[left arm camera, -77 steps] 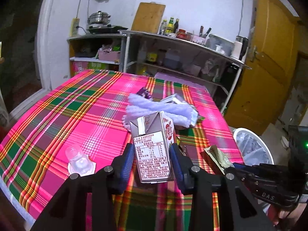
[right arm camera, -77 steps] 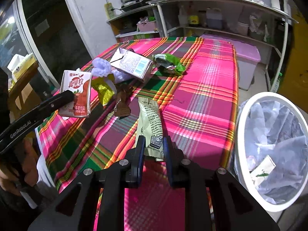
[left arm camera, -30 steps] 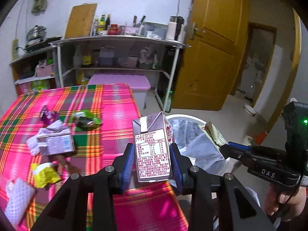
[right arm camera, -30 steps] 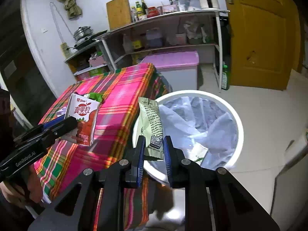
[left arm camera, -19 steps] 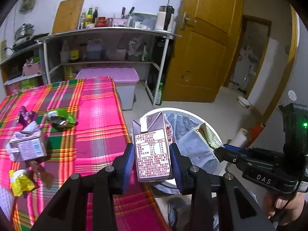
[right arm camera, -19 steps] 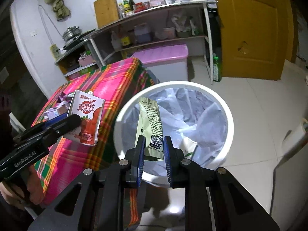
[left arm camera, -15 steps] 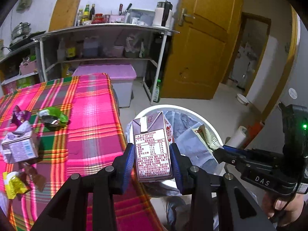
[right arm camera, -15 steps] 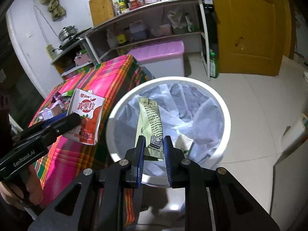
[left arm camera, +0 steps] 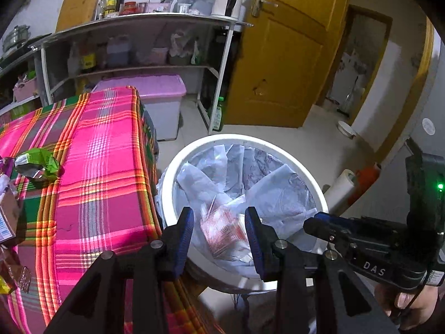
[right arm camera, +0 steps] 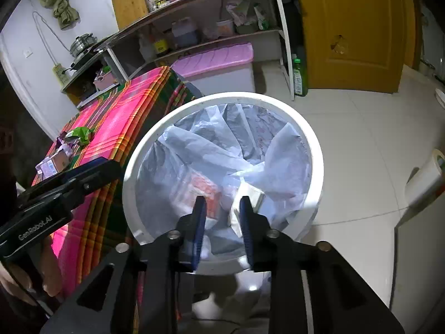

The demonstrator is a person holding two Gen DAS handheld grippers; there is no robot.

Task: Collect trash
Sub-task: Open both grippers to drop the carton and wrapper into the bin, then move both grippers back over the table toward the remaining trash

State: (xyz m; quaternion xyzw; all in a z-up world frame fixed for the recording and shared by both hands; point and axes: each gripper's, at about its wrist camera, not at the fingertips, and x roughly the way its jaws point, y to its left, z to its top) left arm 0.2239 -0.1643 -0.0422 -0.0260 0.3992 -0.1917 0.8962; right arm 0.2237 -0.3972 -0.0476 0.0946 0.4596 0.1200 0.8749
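A white trash bin (left arm camera: pixel 281 150) lined with a pale plastic bag stands on the floor beside the table. My left gripper (left arm camera: pixel 218 229) is open and empty above its near rim. The red and white milk carton (left arm camera: pixel 225 232) shows blurred inside the bin. My right gripper (right arm camera: pixel 222 217) is open and empty over the bin (right arm camera: pixel 317 150). The carton (right arm camera: pixel 205 188) and the pale snack packet (right arm camera: pixel 249 194) lie in the bag below it. On the table remain a green wrapper (left arm camera: pixel 37 162) and a carton (left arm camera: pixel 7 217) at the left edge.
The table with the pink plaid cloth (left arm camera: pixel 97 167) is left of the bin. A pink-lidded storage box (left arm camera: pixel 155 97) and metal shelves (left arm camera: pixel 133 41) stand behind. A yellow door (left arm camera: pixel 283 64) is at the right. A white roll (right arm camera: pixel 425 178) lies on the floor.
Both grippers opened over the bin. The milk carton left my left gripper and the snack packet left my right gripper; both dropped into the bag.
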